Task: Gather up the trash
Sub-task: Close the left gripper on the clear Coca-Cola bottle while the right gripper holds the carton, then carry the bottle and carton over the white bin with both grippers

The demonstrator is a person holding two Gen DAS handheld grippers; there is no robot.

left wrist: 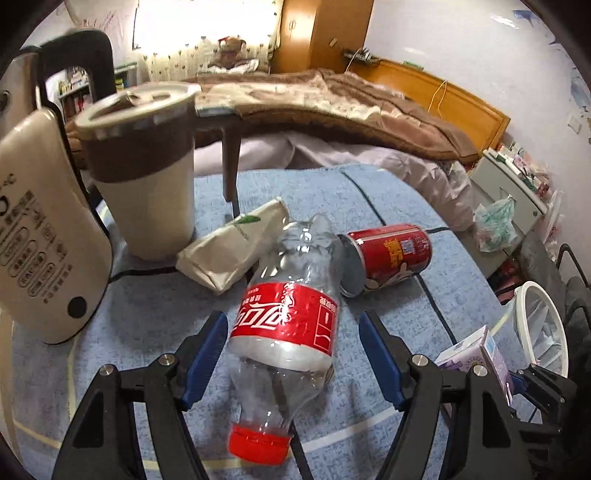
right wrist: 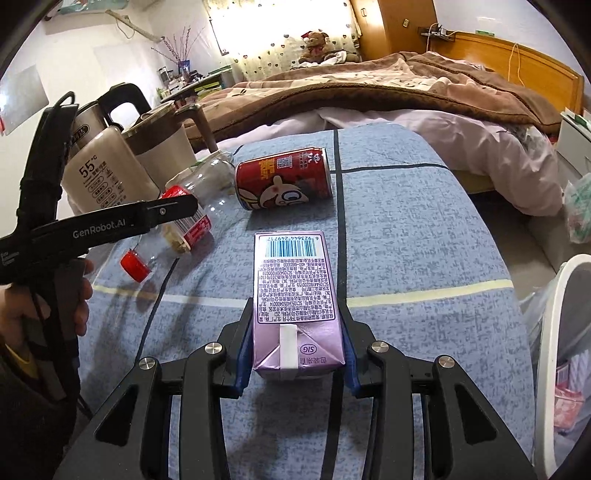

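Clamping purple carton (right wrist: pixel 295 295) between right gripper (right wrist: pixel 295 347) pads; lying between left gripper (left wrist: pixel 291 354) open jaws untouched, clear cola bottle (left wrist: pixel 284 332)

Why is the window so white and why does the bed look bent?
Left wrist view: the window is blown out by glare, and the kettle up close looks soft. Right wrist view: the fisheye lens curves the bed and darkens the corners; the purple carton stays sharp.

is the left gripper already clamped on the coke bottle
No, in the left wrist view the left gripper has its blue pads standing apart on either side of the plastic bottle, with gaps showing on both sides.
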